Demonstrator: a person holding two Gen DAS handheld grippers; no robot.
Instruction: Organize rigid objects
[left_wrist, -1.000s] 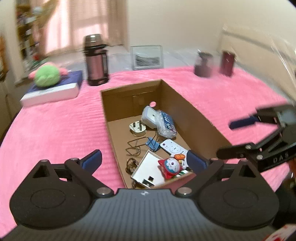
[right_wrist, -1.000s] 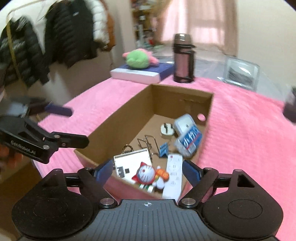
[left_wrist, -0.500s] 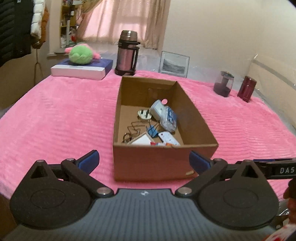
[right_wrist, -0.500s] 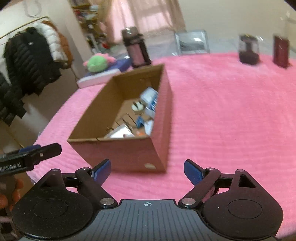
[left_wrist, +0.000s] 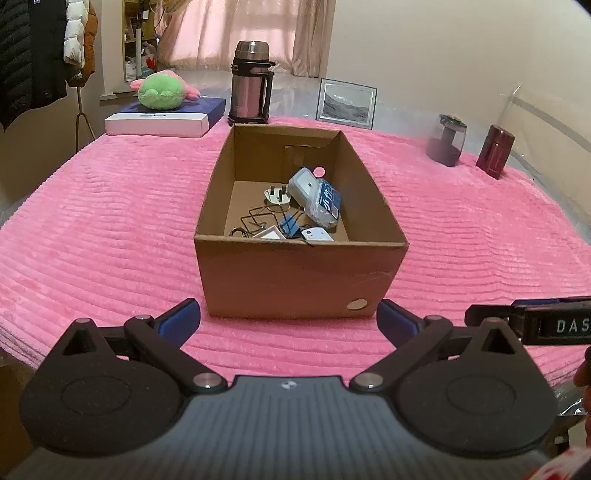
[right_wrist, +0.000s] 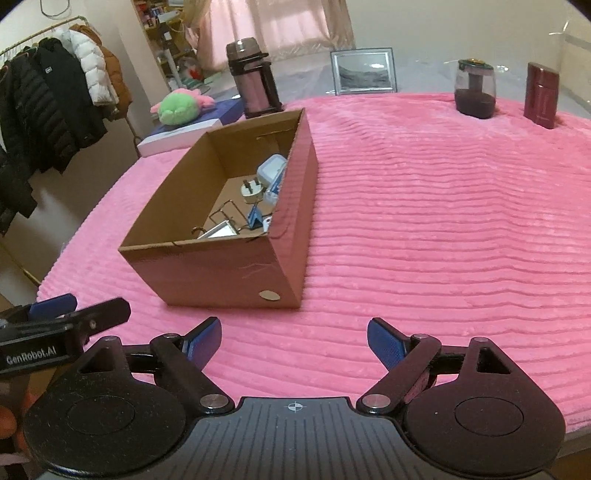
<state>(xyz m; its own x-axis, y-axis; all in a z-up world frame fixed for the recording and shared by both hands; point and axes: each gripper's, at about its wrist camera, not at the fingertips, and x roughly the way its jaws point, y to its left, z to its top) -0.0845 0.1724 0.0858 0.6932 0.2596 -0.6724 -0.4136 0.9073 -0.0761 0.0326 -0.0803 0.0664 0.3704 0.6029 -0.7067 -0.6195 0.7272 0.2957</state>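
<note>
An open cardboard box (left_wrist: 295, 280) stands on the pink blanket (left_wrist: 92, 221); it also shows in the right wrist view (right_wrist: 207, 266). Inside lie a white plug (left_wrist: 277, 195), a clear packet with a blue label (left_wrist: 325, 205), a blue binder clip (left_wrist: 290, 227), wire clips and a white remote (left_wrist: 316, 234). My left gripper (left_wrist: 288, 319) is open and empty, just in front of the box's near wall. My right gripper (right_wrist: 293, 341) is open and empty, near the box's front right corner. Each gripper shows at the edge of the other's view.
At the back stand a steel thermos (left_wrist: 251, 83), a picture frame (left_wrist: 347, 103), a glass jar (left_wrist: 447, 140) and a dark red box (left_wrist: 495, 151). A green plush (left_wrist: 160, 92) lies on a flat blue and white box (left_wrist: 166, 118). Coats (right_wrist: 55, 103) hang at left.
Both grippers have pulled back from above the box to low in front of it. The box contents are now partly hidden behind its near wall.
</note>
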